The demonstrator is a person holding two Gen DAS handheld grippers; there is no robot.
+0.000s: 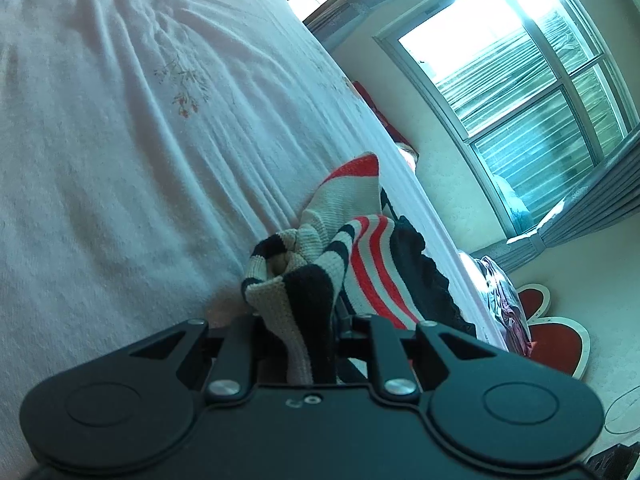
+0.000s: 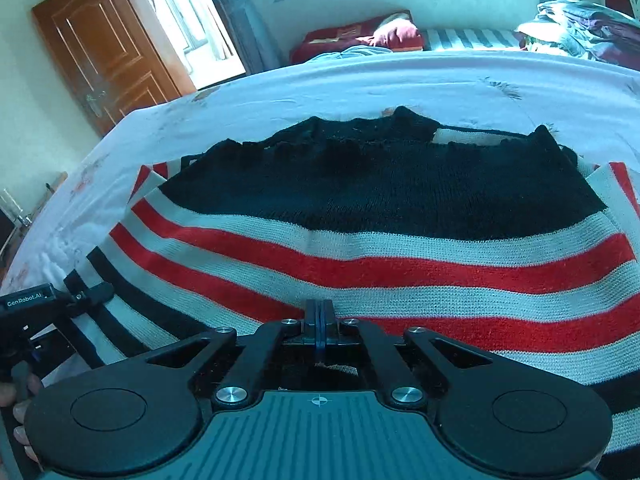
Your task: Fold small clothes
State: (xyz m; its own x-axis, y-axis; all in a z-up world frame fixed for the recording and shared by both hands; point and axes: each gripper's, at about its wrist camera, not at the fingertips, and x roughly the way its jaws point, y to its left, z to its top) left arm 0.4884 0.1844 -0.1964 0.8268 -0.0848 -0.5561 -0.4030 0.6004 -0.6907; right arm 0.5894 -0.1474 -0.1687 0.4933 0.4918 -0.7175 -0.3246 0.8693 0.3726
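A knitted sweater (image 2: 360,216) with a black top and red, white and black stripes lies across the white bedspread (image 2: 280,80). My right gripper (image 2: 319,316) is shut on the sweater's striped near edge. My left gripper (image 1: 304,344) is shut on a bunched black-and-white striped part of the sweater (image 1: 304,280) and lifts it off the bed; its fingertips are hidden by the cloth. The left gripper also shows in the right wrist view (image 2: 86,294) at the sweater's left corner.
The bedspread (image 1: 120,140) is wrinkled with flower prints. A window (image 1: 520,92) and curtains are beyond the bed. A wooden door (image 2: 100,52) stands far left. A clothes pile (image 2: 580,24) and a red pillow (image 2: 360,36) lie behind the bed.
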